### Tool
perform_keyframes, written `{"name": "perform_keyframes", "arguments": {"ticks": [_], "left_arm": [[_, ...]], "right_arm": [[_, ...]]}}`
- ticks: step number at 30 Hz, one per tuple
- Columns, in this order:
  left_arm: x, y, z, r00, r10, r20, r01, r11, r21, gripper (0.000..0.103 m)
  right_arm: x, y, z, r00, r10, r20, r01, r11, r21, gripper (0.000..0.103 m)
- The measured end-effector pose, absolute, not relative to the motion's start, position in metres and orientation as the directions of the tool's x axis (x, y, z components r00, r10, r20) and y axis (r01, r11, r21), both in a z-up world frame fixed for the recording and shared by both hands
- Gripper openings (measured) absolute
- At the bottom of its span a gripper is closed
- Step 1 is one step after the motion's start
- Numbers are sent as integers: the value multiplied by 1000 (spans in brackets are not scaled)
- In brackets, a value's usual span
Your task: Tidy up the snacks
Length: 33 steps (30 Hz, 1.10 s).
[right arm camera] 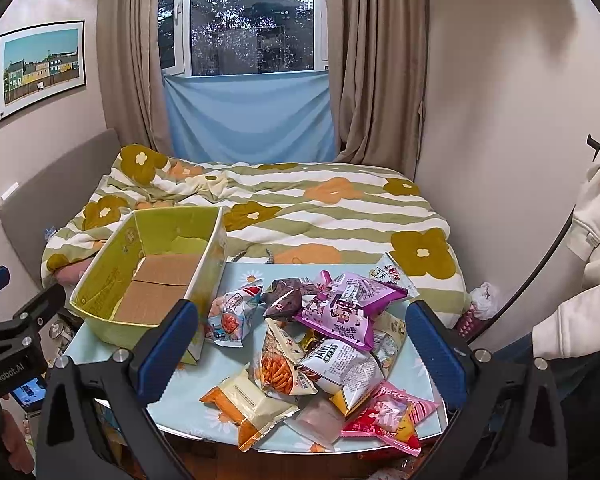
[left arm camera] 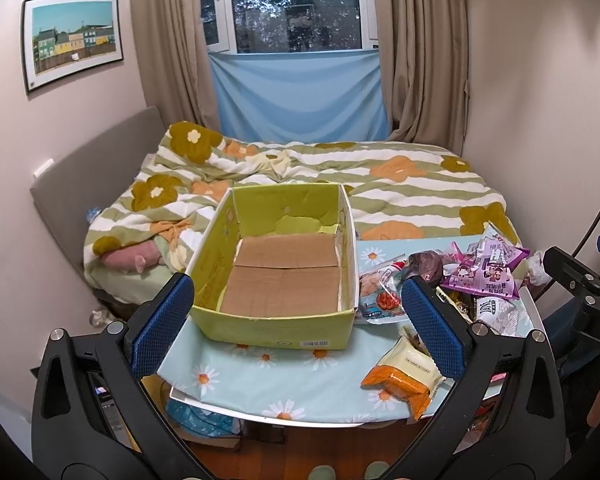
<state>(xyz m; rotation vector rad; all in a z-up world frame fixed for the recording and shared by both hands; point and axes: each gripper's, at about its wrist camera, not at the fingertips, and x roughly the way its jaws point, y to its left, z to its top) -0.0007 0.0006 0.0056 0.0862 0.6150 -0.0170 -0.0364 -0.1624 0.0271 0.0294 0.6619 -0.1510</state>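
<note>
1. The snack pile [right arm camera: 324, 344] lies on the table [right arm camera: 180, 412] at the right side, heaped loosely, with the packets overlapping one another. A purple packet [right arm camera: 348, 308] sits on top, a white packet [right arm camera: 340, 364] below it, and an orange-and-cream packet [right arm camera: 244, 404] lies at about seven o'clock from the heap, close to the near edge.

2. The green box [left arm camera: 276, 264] stands just to the left of the pile, at roughly ten o'clock from it in the right view. It is open-topped, with only bare cardboard showing inside — no snack has gone in yet.

3. The right gripper [right arm camera: 300, 356] hovers over the pile with its jaws spread wide and nothing between them. The left gripper [left arm camera: 296, 328] is likewise spread and empty, framing the box.

4. What could go wrong: the packets are slick, puffy and stacked, so a pinch on one may drag or tip its neighbours. The pink packet [right arm camera: 388, 416] and the orange-and-cream one lie right at the table's near edge and could slide off.

5. A pinch on a puffed middle rather than a sealed seam may slip.

6. The left view shows the whole floor of the box; the right view shows the full heap — including the pink packet, which the left view hides.
</note>
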Motion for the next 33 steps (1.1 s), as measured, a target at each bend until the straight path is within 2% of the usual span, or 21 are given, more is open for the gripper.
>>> {"name": "perform_keyframes", "arguments": {"ticks": [33], "left_arm": [[-3, 7, 5, 816, 11, -578, 38, 997, 73, 103]], "right_arm": [[-34, -157, 25, 781, -123, -612, 138, 990, -22, 103]]}}
